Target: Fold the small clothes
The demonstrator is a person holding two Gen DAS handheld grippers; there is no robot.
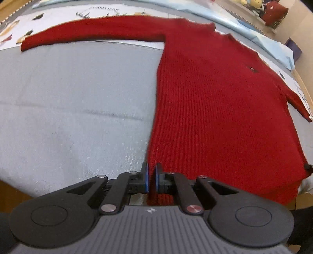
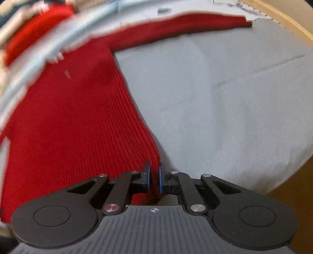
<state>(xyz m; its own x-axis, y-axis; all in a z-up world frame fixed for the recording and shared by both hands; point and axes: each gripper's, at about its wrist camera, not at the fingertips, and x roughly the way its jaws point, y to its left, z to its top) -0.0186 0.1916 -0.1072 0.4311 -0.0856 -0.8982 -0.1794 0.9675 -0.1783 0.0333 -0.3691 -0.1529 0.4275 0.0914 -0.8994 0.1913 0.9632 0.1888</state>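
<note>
A red knitted sweater [image 1: 215, 97] lies flat on a grey cloth-covered table [image 1: 68, 107], sleeves spread to both sides. My left gripper [image 1: 151, 172] is shut on the sweater's bottom left hem corner. In the right wrist view the sweater [image 2: 68, 127] fills the left half, with one sleeve [image 2: 185, 29] stretched to the far right. My right gripper [image 2: 154, 173] is shut on the sweater's bottom right hem corner. The right wrist view is blurred at its upper left.
A light blue cloth [image 1: 254, 33] and a patterned sheet [image 1: 58, 17] lie beyond the sweater. Soft toys and clutter [image 1: 273, 11] sit at the far right. The wooden table edge [image 2: 289, 19] curves along the right side.
</note>
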